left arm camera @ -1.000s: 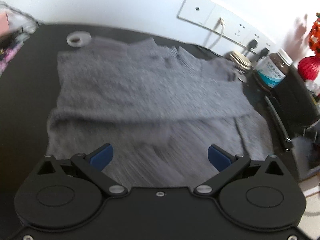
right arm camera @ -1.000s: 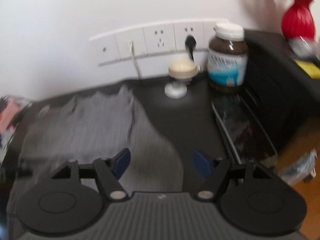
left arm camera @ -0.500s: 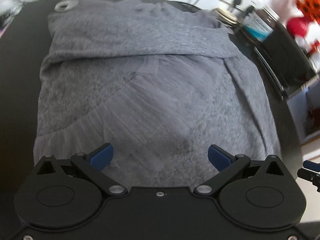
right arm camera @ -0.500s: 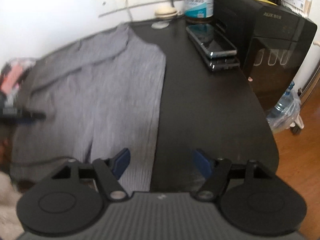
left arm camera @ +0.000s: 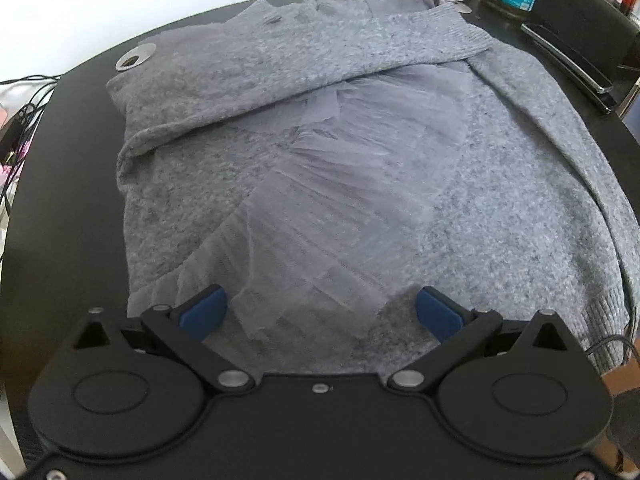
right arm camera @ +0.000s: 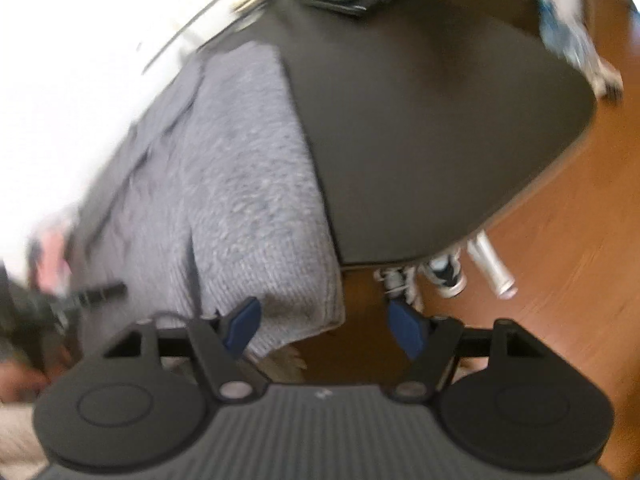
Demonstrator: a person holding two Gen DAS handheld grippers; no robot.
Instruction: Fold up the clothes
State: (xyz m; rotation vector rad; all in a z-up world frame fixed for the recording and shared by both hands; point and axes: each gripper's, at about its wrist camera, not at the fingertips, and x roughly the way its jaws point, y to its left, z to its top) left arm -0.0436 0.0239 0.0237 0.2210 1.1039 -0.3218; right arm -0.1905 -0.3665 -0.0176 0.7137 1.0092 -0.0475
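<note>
Both your jaws spread, empty | sweater (left arm camera: 500, 208) hem overhangs table (right arm camera: 420, 120) | risk: you pinch one layer, fold skews

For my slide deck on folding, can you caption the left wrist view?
Open left gripper poised over the hem of a grey knit sweater spread on a black table.
</note>
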